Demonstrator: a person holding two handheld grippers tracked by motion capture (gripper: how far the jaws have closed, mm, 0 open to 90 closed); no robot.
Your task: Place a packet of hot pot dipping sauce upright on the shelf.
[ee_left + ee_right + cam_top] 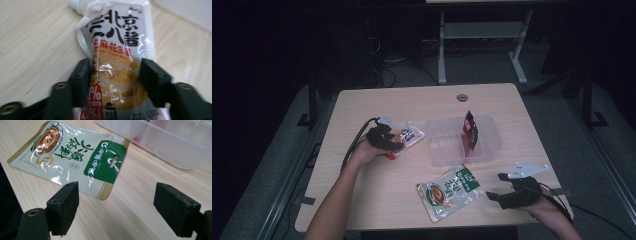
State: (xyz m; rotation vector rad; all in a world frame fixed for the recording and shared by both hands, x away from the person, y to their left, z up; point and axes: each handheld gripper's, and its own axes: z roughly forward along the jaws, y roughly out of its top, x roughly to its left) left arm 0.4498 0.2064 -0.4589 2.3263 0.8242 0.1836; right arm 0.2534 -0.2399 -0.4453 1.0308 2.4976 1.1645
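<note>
A white spouted sauce pouch (116, 62) is clamped between the jaws of the left gripper (115, 75), lying on the table (377, 210) just left of the clear plastic box (489, 145). The right gripper (116, 207) is held with jaws spread wide, nothing between them, beside a green-labelled packet (70, 157).

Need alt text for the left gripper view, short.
A white spouted sauce pouch with black and red Chinese lettering lies on a light wooden table, its lower half squeezed between the two black pads of the left tongs. The pouch's white cap points away, toward the top of the frame.
</note>
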